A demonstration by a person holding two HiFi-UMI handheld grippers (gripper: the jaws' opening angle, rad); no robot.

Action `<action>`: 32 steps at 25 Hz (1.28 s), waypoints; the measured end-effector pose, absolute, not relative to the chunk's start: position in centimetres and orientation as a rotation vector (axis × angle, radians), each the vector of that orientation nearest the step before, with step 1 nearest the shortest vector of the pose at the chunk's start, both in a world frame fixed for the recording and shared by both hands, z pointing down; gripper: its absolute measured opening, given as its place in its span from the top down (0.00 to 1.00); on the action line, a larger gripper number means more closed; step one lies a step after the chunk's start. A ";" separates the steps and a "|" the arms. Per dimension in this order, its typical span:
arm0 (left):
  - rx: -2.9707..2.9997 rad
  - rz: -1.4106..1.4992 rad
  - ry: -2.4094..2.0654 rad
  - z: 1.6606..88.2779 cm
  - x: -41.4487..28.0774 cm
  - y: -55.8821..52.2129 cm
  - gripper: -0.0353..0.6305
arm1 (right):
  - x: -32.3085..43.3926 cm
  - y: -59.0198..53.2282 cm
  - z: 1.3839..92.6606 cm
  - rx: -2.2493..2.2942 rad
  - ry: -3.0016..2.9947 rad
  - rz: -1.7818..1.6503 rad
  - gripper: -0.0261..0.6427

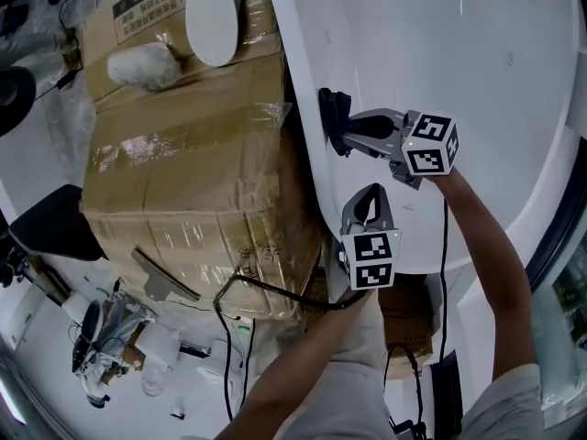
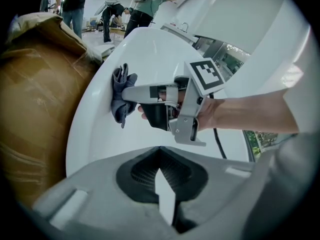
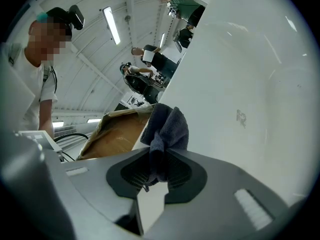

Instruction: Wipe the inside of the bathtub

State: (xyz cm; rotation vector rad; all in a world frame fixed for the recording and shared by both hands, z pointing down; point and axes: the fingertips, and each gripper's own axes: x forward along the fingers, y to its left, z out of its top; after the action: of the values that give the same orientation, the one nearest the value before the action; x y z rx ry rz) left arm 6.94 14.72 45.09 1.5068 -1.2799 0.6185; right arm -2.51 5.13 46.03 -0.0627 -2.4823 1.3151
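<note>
The white bathtub (image 1: 459, 53) fills the upper right of the head view. A dark grey cloth (image 1: 332, 117) is pressed on its white surface at the edge beside the cardboard box. My right gripper (image 1: 344, 136) is shut on that cloth, which bunches out past the jaws (image 3: 167, 129). My left gripper (image 1: 370, 192) hangs just below the right one, over the tub's white surface, jaws closed with nothing between them. In the left gripper view the cloth (image 2: 120, 96) lies against the bathtub (image 2: 145, 49) under the right gripper (image 2: 129, 93).
A large taped cardboard box (image 1: 183, 172) stands tight against the tub's left side, with a white bundle (image 1: 142, 65) and a white oval part (image 1: 213, 12) on top. Cables and small clutter (image 1: 119, 337) lie at lower left. People (image 2: 145, 6) stand far behind.
</note>
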 end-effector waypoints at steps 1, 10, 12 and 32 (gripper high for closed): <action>1.509 0.617 -1.280 44.9 6.9 14.9 0.95 | -2.5 5.2 45.7 -0.064 -2.486 1.309 0.86; 1.531 0.627 -1.269 43.8 7.1 16.4 0.95 | -2.3 6.0 42.9 -0.089 -2.526 1.336 0.86; 1.535 0.633 -1.266 43.9 7.0 16.7 0.95 | -2.0 6.2 42.3 -0.107 -2.532 1.347 0.86; 1.541 0.677 -1.231 48.1 9.0 15.5 0.95 | 5.1 5.0 52.0 0.194 -2.439 1.417 0.86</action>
State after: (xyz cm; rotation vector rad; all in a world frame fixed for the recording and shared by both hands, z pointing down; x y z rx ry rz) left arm 9.03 15.46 48.05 1.5412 -1.2315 0.6774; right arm 5.08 5.03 51.95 0.1935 -2.4392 1.4167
